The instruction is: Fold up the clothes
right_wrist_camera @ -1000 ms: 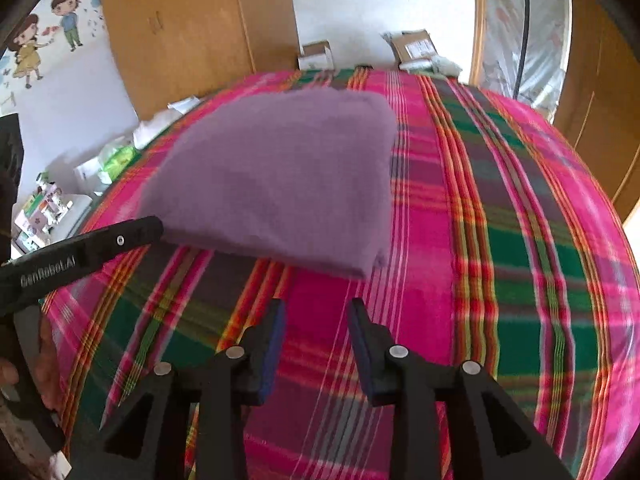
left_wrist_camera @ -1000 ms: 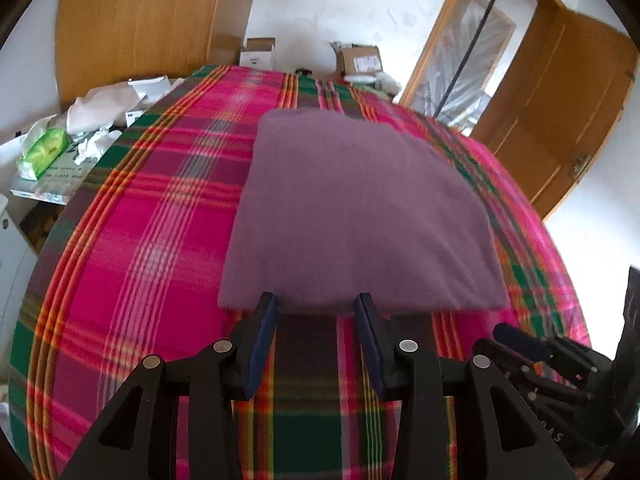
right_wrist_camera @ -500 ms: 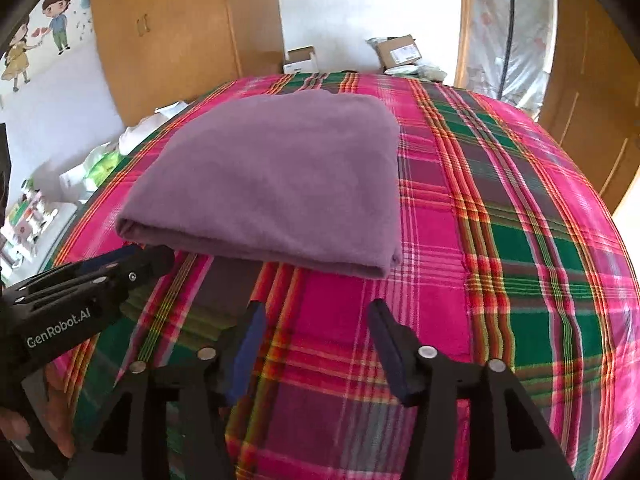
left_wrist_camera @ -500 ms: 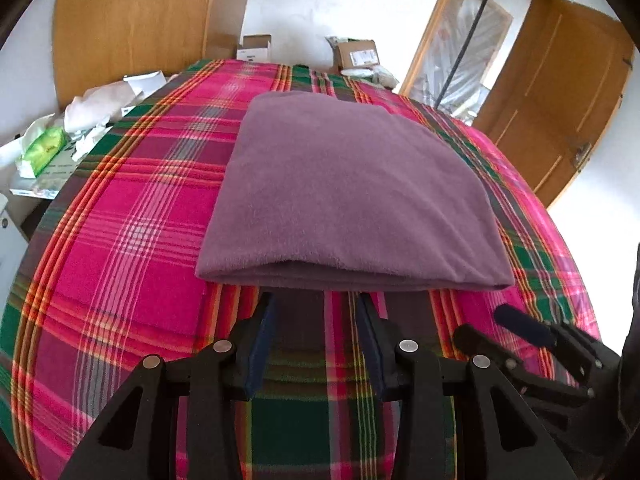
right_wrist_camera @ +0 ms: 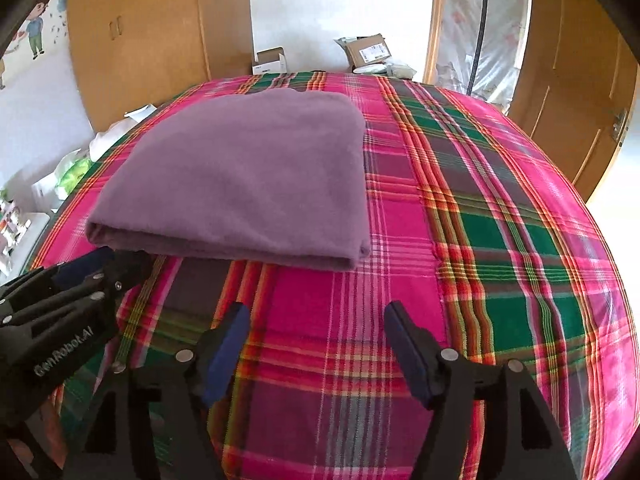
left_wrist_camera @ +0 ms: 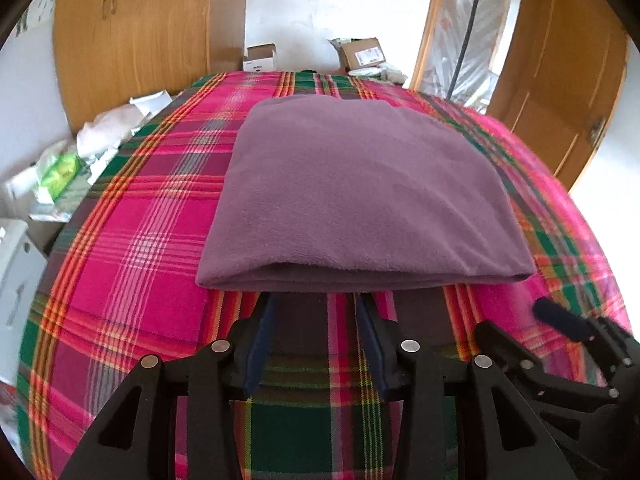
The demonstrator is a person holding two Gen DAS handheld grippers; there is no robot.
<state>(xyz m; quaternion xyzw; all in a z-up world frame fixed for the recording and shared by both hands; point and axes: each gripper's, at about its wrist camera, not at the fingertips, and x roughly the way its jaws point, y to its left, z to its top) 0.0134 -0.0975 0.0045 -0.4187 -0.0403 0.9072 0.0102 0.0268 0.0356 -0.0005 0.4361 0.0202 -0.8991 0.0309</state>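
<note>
Now both claws empty before folded purple garment [left_wrist_camera: 360, 196], left claw [left_wrist_camera: 316, 300] apart, right claw [right_wrist_camera: 316, 312] opening

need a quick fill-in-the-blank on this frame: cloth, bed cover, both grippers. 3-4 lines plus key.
1. The folded cloth is ____ in colour.
2. It lies on a bed cover with a ____ pattern.
3. Between the fingers of the right gripper, whose jaws are opening, there is only ____.
4. The left gripper sits at the cloth's near edge, and its jaws are ____.

Missing words: purple; plaid; bed cover; open
</note>
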